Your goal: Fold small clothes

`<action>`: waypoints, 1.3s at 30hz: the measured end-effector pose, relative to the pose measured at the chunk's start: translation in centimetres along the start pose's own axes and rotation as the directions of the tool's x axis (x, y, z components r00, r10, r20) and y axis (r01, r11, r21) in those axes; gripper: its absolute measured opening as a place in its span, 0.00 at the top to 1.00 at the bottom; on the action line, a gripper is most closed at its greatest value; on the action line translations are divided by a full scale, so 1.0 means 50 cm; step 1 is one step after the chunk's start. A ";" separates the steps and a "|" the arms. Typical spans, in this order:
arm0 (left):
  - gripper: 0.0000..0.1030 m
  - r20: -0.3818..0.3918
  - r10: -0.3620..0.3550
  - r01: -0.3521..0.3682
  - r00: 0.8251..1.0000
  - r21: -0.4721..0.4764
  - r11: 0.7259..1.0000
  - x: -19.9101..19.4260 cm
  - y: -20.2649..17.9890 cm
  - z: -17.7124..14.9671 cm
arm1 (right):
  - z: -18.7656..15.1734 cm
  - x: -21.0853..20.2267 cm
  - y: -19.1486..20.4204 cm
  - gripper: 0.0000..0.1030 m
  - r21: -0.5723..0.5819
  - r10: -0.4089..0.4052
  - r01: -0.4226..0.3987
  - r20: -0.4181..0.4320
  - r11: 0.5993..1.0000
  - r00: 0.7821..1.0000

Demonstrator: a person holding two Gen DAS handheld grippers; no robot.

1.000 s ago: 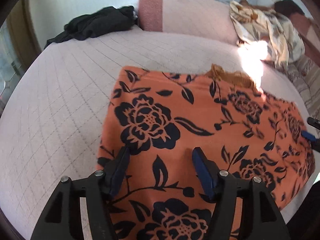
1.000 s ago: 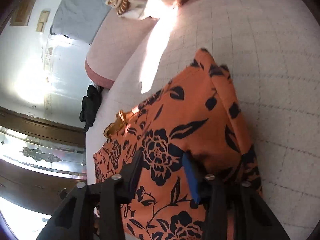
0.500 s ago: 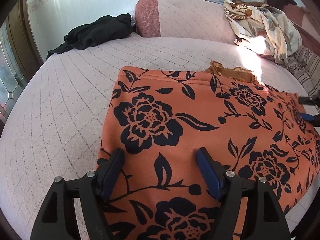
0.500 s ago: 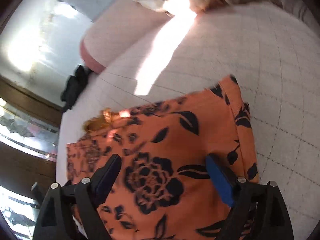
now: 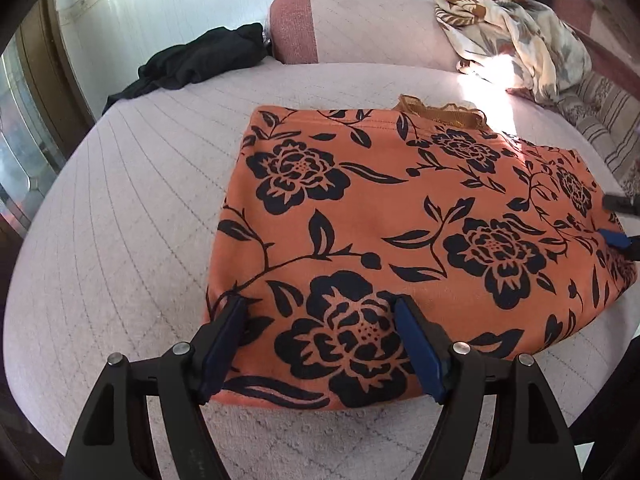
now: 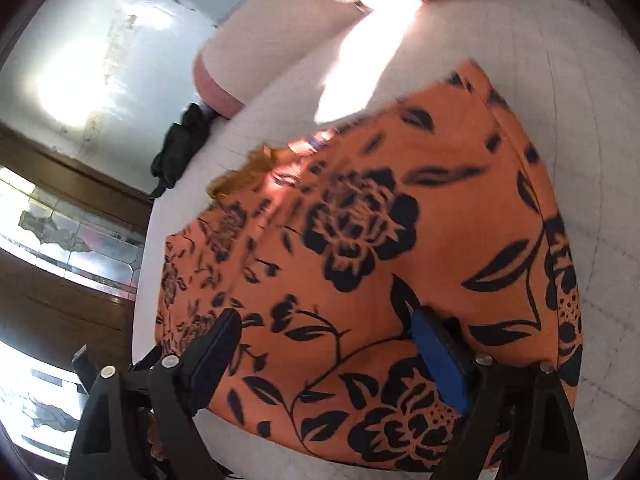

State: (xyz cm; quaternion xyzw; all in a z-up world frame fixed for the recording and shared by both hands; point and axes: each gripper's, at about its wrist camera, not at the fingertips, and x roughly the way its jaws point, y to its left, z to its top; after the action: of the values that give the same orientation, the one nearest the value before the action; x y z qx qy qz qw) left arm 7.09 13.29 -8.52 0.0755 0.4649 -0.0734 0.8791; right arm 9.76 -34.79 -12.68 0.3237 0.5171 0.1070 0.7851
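An orange garment with black flowers (image 5: 392, 216) lies folded flat on the pale quilted bed (image 5: 120, 208); a strip of brown lace (image 5: 440, 110) pokes out at its far edge. My left gripper (image 5: 320, 320) is open, its jaws wide over the garment's near left corner and holding nothing. My right gripper (image 6: 324, 328) is open too, above the garment (image 6: 380, 240) at its near edge. The right gripper's fingertips (image 5: 618, 240) show at the right edge of the left wrist view.
A black garment (image 5: 200, 60) lies crumpled at the bed's far left, also in the right wrist view (image 6: 180, 144). A pink bolster (image 5: 360, 24) runs along the far side. A cream floral cloth (image 5: 516, 44) is heaped at the far right. Wooden, glazed doors (image 6: 60, 240) stand beyond the bed.
Both grippers have drawn back toward the garment's near edge. The right gripper's jaws opened wide from a narrow gap; the camera swung. The garment stays flat.
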 end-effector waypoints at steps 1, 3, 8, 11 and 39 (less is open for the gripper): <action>0.26 0.003 -0.002 0.002 1.000 -0.006 1.000 -0.010 0.000 0.003 | 0.003 -0.018 -0.002 0.16 0.040 0.019 -0.020 0.036 0.999 0.999; 0.26 0.044 -0.027 0.028 0.999 -0.031 0.999 -0.039 0.000 0.004 | 0.000 -0.071 0.028 0.15 0.037 0.054 -0.057 0.087 0.998 0.995; 0.26 0.084 -0.073 0.077 0.994 -0.039 0.996 -0.068 -0.043 0.017 | -0.107 -0.193 0.011 0.14 0.113 0.139 -0.168 0.226 0.979 0.964; 0.26 0.091 -0.108 0.110 0.990 -0.012 0.994 -0.069 -0.090 0.027 | -0.183 -0.163 -0.059 0.13 0.261 0.084 -0.131 0.186 0.956 0.979; 0.26 -0.001 -0.074 0.074 0.997 -0.059 0.996 -0.010 -0.188 0.033 | -0.130 -0.163 -0.174 0.69 0.373 -0.062 -0.021 0.209 0.928 0.976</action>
State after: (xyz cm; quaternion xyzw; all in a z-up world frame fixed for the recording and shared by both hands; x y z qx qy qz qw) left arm 6.27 3.79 -7.81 0.0326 0.4709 -0.0923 0.8768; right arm -1.04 -42.97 -13.65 0.4710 0.4427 -0.0373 0.7621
